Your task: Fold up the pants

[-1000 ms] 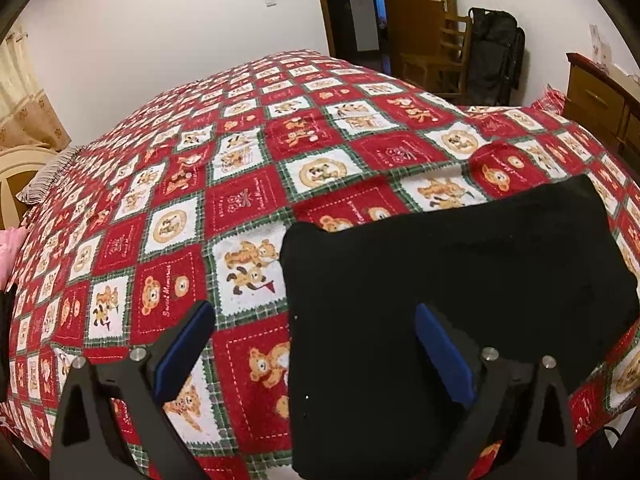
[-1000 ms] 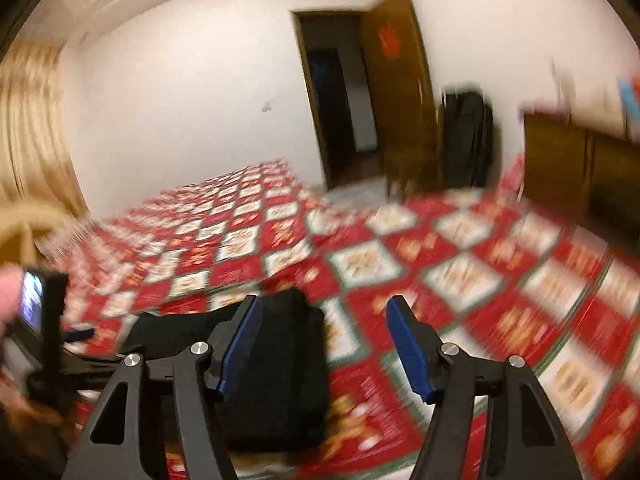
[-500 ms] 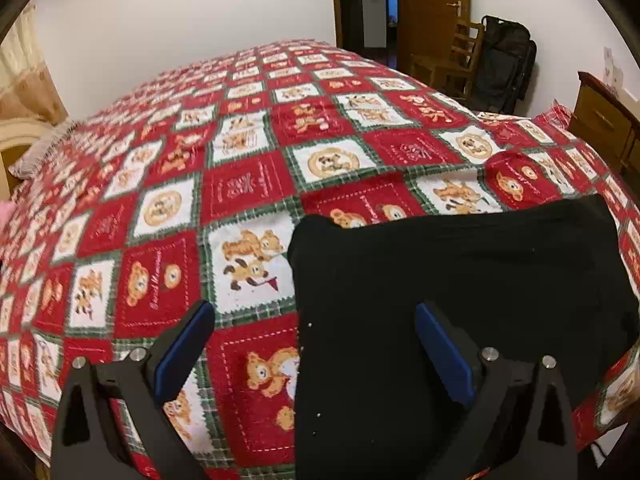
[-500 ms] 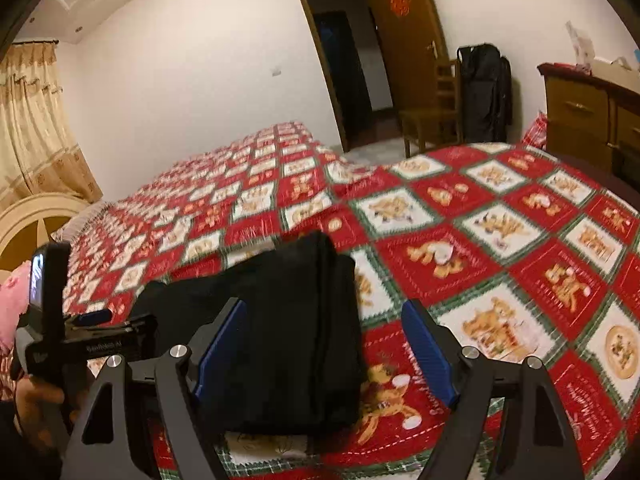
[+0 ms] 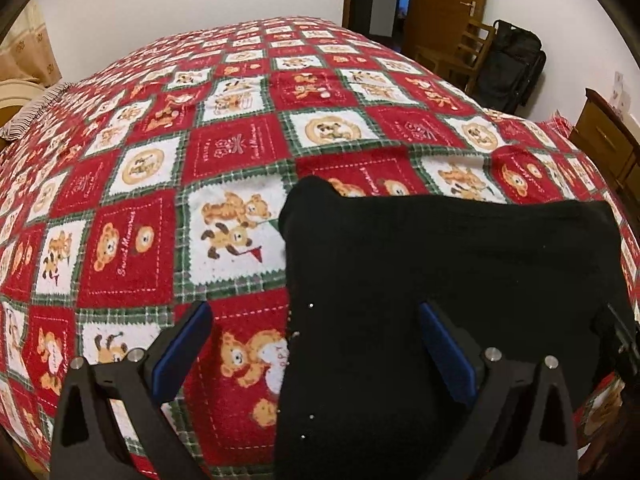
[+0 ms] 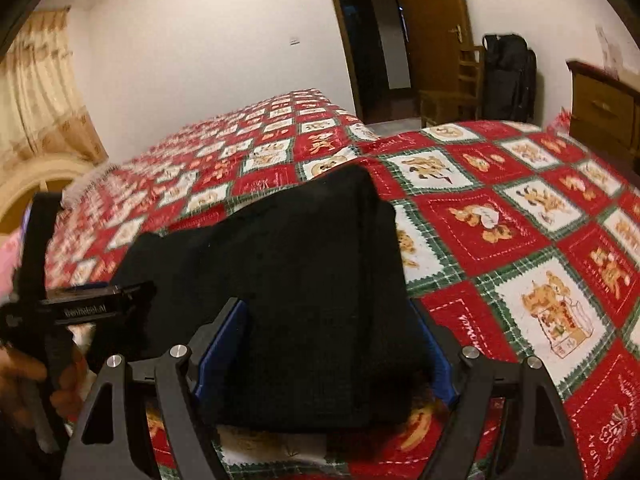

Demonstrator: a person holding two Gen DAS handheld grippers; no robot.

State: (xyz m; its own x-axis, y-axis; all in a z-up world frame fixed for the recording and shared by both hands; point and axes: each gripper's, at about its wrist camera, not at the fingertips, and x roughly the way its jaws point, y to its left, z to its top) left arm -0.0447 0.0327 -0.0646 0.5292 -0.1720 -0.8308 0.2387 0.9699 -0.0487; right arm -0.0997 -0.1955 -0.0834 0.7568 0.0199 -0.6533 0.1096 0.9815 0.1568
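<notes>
Pants lie folded near the bedspread edge.

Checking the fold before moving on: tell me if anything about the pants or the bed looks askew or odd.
Little stands out. The black pants lie folded in a compact stack on the bedspread. One far corner pokes up slightly, so that edge is not quite flush. No spill or damage shows.

Both wrist views close over pants
</notes>
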